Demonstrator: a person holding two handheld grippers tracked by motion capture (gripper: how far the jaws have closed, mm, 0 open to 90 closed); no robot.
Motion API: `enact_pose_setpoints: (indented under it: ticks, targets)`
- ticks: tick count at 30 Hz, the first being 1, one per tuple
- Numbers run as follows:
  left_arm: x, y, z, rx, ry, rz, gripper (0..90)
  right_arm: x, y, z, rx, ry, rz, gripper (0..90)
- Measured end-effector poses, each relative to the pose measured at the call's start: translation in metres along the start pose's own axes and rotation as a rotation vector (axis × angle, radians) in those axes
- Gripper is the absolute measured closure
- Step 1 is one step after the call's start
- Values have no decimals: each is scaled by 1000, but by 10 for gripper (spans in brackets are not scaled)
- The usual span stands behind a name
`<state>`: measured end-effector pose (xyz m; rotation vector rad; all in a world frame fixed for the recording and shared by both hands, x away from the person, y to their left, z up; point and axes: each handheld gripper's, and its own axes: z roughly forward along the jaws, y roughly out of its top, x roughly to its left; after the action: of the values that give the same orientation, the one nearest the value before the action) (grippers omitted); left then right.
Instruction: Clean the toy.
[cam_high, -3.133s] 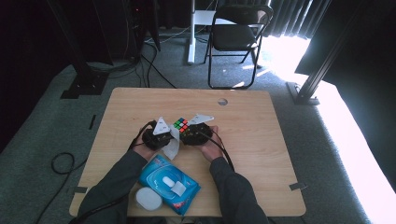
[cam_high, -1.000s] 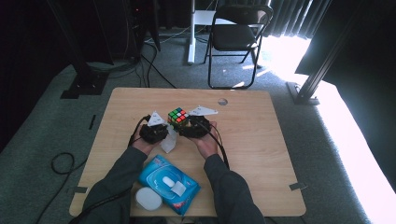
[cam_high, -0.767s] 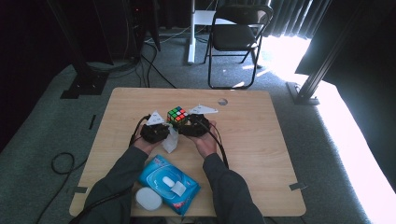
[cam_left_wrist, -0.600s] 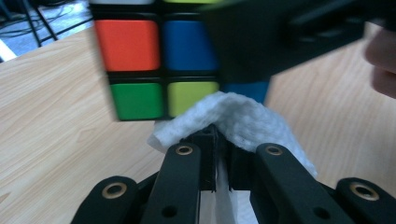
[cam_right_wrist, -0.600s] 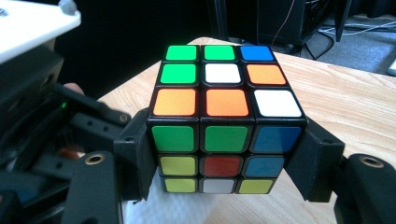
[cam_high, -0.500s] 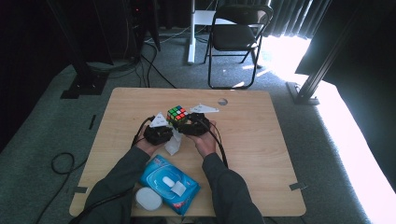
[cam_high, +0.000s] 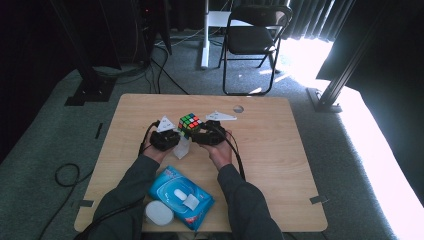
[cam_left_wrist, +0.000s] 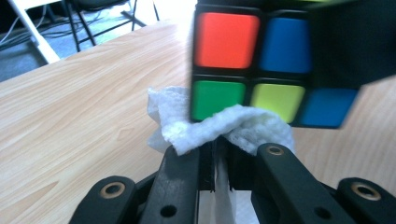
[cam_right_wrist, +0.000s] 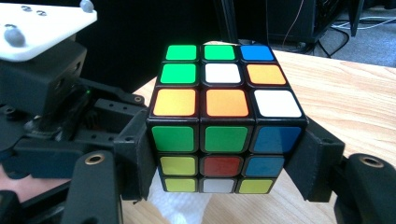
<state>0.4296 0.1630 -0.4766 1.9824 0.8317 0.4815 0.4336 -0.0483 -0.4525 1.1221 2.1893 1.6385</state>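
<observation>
A scrambled colour cube is raised just above the wooden table, and my right gripper is shut on it, one jaw on each side. My left gripper is shut on a white wipe. The bunched wipe presses against the lower edge of the cube, and the rest of it hangs down between the two grippers. In the right gripper view the left gripper's body sits close on the left.
A blue pack of wet wipes lies near the table's front edge between the person's forearms, with a round white lid beside it. A folding chair stands on the floor beyond the table. A small hole marks the far tabletop.
Since three seconds ago the cube and both grippers have shifted slightly away from the person, and the wipe now hangs below the cube. In the last second the left gripper has shifted only slightly.
</observation>
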Motion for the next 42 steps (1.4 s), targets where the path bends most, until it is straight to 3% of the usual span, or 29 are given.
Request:
enact_pose_setpoints:
  ticks: [4,12,15,31,42]
  targets:
    - [-3,1,2,12,-32,10,834,0,0,1,2,1,2,343]
    - [-24,6,4,45,-147,112,822,-3,0,1,-12,0,20,343]
    - [-26,7,4,46,-151,120,822,-4,0,1,-11,-2,15,343]
    - [-2,-2,-8,1,-61,5,828,-8,-4,-3,-1,-14,6,343]
    - [14,-5,-20,2,22,-31,832,-14,-8,-10,21,-61,-33,342]
